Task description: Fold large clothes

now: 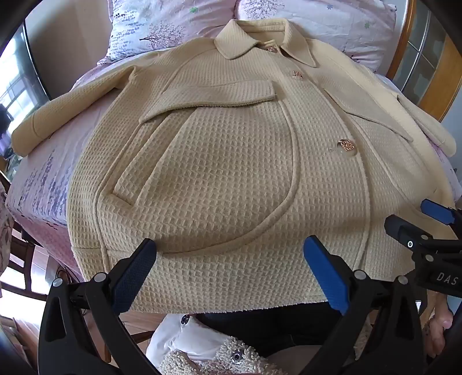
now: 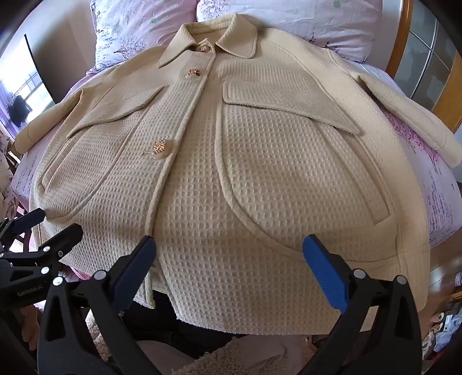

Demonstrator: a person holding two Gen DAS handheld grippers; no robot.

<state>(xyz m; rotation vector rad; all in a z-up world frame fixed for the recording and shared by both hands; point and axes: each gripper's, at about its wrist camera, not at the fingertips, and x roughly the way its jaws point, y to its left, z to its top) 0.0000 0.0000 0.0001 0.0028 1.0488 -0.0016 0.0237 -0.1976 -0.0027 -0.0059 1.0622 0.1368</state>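
A cream waffle-knit jacket [image 1: 225, 161] lies flat and buttoned, front up, on the bed, collar at the far end, sleeves spread to both sides; it also fills the right wrist view [image 2: 260, 178]. My left gripper [image 1: 231, 271] is open and empty, hovering over the jacket's near hem on its left half. My right gripper [image 2: 231, 271] is open and empty over the near hem on the right half. The right gripper shows at the right edge of the left wrist view [image 1: 427, 228], and the left gripper at the left edge of the right wrist view [image 2: 37, 233].
The bed has a pink floral sheet [image 1: 40, 184] and two floral pillows [image 1: 161, 26] behind the collar. A wooden headboard [image 1: 404, 37] stands at the far right. A window [image 2: 23, 95] is at the left. The jacket hem hangs slightly over the near bed edge.
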